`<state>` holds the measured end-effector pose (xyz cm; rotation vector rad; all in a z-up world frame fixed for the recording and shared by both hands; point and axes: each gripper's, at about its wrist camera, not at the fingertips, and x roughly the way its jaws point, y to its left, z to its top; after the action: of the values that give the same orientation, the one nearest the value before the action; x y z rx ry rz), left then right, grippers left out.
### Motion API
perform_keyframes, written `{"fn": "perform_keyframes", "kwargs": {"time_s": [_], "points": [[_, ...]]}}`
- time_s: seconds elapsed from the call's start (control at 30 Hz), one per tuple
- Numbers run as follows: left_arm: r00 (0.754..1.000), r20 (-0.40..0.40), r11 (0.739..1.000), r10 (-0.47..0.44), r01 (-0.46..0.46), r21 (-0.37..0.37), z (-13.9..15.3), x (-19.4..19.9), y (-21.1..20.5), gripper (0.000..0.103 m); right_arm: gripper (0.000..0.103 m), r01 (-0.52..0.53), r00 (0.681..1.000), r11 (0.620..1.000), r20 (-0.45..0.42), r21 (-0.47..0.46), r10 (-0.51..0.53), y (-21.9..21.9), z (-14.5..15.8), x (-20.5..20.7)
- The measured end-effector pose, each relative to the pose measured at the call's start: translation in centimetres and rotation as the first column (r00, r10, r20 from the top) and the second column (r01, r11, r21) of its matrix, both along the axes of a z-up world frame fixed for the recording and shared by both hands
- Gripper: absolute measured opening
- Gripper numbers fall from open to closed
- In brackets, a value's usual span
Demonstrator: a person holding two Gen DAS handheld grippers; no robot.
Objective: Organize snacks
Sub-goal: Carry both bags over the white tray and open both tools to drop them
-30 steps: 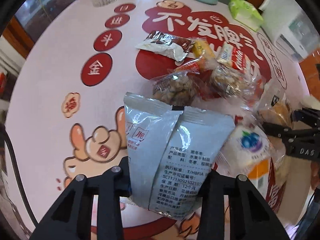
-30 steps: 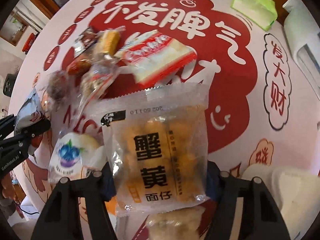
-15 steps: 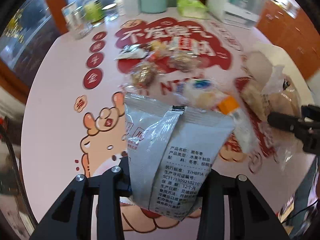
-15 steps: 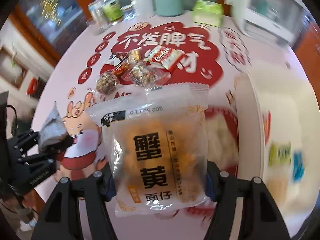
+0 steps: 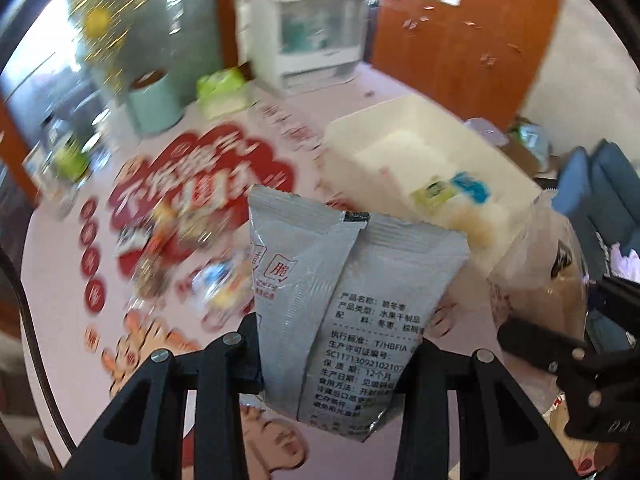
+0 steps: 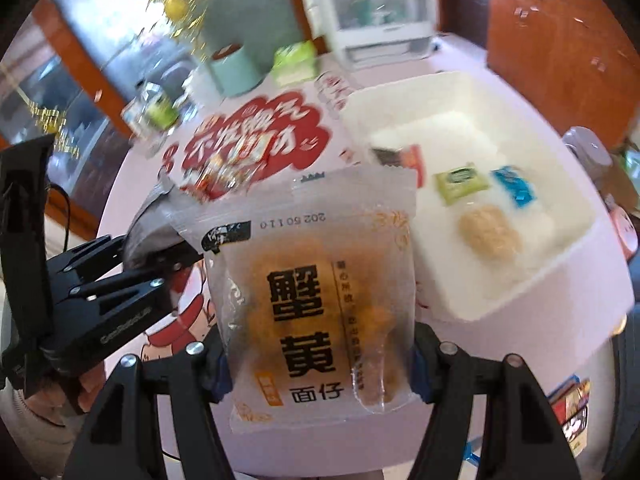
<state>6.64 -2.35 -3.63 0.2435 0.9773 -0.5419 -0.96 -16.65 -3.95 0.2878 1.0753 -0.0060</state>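
My left gripper (image 5: pixel 336 364) is shut on a silver snack packet (image 5: pixel 348 300) and holds it upright above the table. My right gripper (image 6: pixel 316 364) is shut on a clear packet of orange crab-roe noodle snack (image 6: pixel 316 300). A white bin (image 5: pixel 420 168) lies ahead to the right; in the right wrist view the bin (image 6: pixel 560 280) holds a green packet (image 6: pixel 460 182), a blue packet (image 6: pixel 516 190) and a tan snack (image 6: pixel 490 236). Loose snacks (image 5: pixel 168 240) remain on the red print. The left gripper shows in the right wrist view (image 6: pixel 160 268).
A round table with a pink and red printed cover (image 5: pixel 72 272). At its far side stand a mint canister (image 5: pixel 154 104), a green tissue pack (image 5: pixel 222 86), a white appliance (image 5: pixel 304 28) and bottles (image 6: pixel 156 108). Blue seating (image 5: pixel 600 196) is at right.
Both grippers have risen and swung right with their packets. The white bin has come into full view; the loose snack pile has dropped back to the left.
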Motion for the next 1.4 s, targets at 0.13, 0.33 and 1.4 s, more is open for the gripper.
{"fn": "perform_keyframes", "kwargs": {"time_s": [0.13, 0.33, 1.4], "points": [[0.999, 0.036, 0.999, -0.037, 0.038, -0.02, 1.7, 0.5, -3.9, 0.037, 0.067, 0.081, 0.996, 0.996, 0.039, -0.038, -0.08, -2.8, 1.6, -1.3], [0.995, 0.078, 0.997, -0.056, 0.059, -0.04, 3.5, 2.0, -8.8, 0.037, 0.067, 0.165, 0.983, 0.985, 0.085, -0.059, -0.16, -7.3, 3.3, -1.6], [0.998, 0.042, 0.997, 0.044, -0.046, 0.063, -1.7, 10.0, -23.8, 0.096, 0.082, 0.234, 0.972, 0.962, 0.043, -0.143, -0.23, -19.8, -0.2, 4.1]]}}
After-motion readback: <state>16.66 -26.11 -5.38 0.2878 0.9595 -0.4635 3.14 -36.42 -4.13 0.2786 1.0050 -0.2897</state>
